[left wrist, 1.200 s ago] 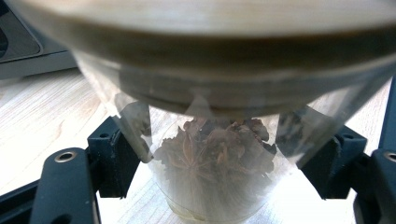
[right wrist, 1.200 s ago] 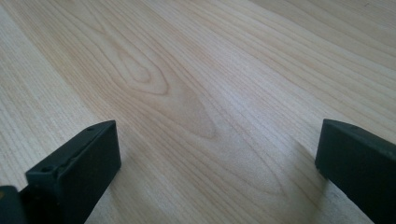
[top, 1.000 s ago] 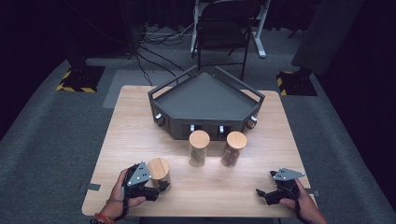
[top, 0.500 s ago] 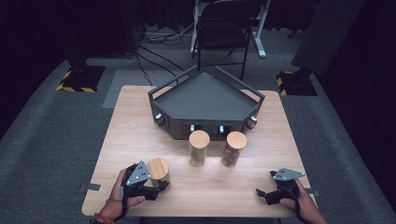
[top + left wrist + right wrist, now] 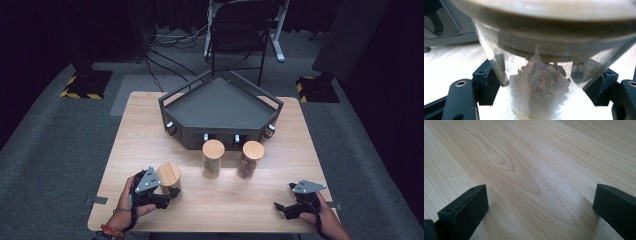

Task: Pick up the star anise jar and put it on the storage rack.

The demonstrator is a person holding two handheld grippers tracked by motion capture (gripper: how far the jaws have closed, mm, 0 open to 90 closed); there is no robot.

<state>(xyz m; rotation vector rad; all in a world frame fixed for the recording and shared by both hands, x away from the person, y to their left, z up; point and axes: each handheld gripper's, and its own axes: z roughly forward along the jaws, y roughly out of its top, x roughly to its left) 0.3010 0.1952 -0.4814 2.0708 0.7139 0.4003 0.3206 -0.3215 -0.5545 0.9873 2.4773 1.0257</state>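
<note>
So the table [image 5: 215, 210] has a tray [image 5: 220, 102] sitting at the back-middle, and right in front of it two jars side by side – the middle jar [image 5: 213, 159] and the right-hand jar [image 5: 249, 159], both just off the tray's front wall. A third jar [image 5: 169, 180] sits nearer the front edge on the left, between the fingers of the left gripper [image 5: 165, 194]. The right gripper [image 5: 283, 208] is way over at the front right corner – well apart from all the jars. Behind the table there's a chair [image 5: 239, 35] on the floor.
</note>
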